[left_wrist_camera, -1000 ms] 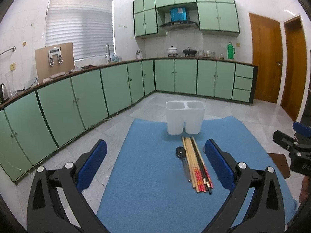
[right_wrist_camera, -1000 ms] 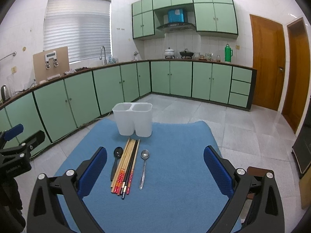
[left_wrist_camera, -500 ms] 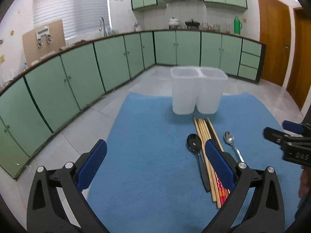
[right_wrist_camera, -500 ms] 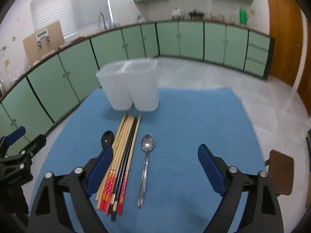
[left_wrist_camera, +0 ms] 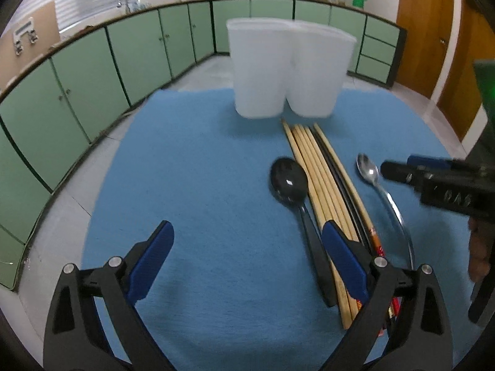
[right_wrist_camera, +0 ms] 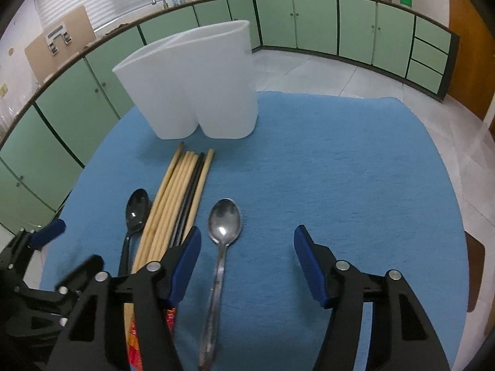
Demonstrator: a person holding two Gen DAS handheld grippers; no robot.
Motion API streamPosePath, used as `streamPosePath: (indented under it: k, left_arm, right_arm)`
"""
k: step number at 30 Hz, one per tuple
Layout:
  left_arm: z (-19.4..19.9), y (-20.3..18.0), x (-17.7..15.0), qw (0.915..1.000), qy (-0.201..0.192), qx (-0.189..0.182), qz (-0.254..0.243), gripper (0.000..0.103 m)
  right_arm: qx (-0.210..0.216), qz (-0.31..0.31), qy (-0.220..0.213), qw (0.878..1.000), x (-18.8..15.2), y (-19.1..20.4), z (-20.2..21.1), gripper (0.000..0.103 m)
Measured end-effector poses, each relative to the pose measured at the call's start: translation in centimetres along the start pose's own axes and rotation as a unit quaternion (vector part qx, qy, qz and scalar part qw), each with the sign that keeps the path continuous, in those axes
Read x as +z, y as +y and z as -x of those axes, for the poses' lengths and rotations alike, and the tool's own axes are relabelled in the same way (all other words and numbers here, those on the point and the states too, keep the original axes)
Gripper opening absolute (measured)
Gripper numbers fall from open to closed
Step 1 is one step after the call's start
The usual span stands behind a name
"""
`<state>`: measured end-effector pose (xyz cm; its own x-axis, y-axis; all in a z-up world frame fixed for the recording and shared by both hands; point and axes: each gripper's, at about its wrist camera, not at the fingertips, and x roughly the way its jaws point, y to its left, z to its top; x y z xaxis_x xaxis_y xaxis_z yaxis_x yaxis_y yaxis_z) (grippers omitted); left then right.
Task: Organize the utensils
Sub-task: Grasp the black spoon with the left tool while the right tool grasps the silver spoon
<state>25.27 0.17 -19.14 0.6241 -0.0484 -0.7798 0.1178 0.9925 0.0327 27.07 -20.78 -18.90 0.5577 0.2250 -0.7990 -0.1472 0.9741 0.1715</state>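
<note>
A white two-compartment utensil holder point(left_wrist_camera: 287, 68) point(right_wrist_camera: 198, 86) stands at the far side of a blue mat point(left_wrist_camera: 201, 185) point(right_wrist_camera: 340, 170). In front of it lie a black spoon point(left_wrist_camera: 289, 182) point(right_wrist_camera: 136, 208), a bundle of chopsticks point(left_wrist_camera: 321, 179) point(right_wrist_camera: 176, 198) and a metal spoon point(left_wrist_camera: 368, 170) point(right_wrist_camera: 224, 225). My left gripper point(left_wrist_camera: 247, 247) is open and empty, low over the mat left of the black spoon. My right gripper point(right_wrist_camera: 247, 253) is open and straddles the metal spoon's handle; it also shows in the left wrist view point(left_wrist_camera: 433, 182).
Green kitchen cabinets point(left_wrist_camera: 92, 71) point(right_wrist_camera: 340, 24) line the room behind the mat. A tiled floor point(right_wrist_camera: 340, 71) lies beyond the mat's far edge. Wooden doors point(left_wrist_camera: 423, 27) stand at the right. A brown object point(right_wrist_camera: 475, 272) lies off the mat's right edge.
Both grippers have moved forward and down toward the utensils. The right gripper now has the metal spoon's handle between its open fingers.
</note>
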Motion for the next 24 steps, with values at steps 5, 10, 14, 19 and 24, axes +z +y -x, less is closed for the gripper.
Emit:
streamPosePath:
  k: [5, 10, 14, 19, 24]
  left_arm:
    - [-1.9, -0.6, 0.1, 0.9999, 0.013, -0.006, 0.001, 0.094]
    - [-3.2, -0.6, 0.4, 0.9997, 0.023, -0.004, 0.001, 0.094]
    - [-3.7, -0.3, 0.3, 0.9995, 0.032, 0.004, 0.001, 0.094]
    - [-3.7, 0.7, 0.0, 0.9993, 0.034, 0.003, 0.012, 0.094]
    - [-3.9, 1.3, 0.3, 0.9993, 0.035, 0.011, 0.01, 0.094]
  right_arm:
    - [-0.002, -0.002, 0.002, 1.0, 0.0, -0.3, -0.1, 0.061]
    - [-0.002, -0.003, 0.002, 1.0, 0.2, 0.0, -0.4, 0.062]
    - [-0.003, -0.004, 0.006, 1.0, 0.1, 0.3, -0.9, 0.062]
    - [-0.004, 0.012, 0.02, 1.0, 0.1, 1.3, -1.6, 0.062]
    - [-0.011, 0.019, 0.024, 0.999, 0.8, 2.2, -2.4, 0.062]
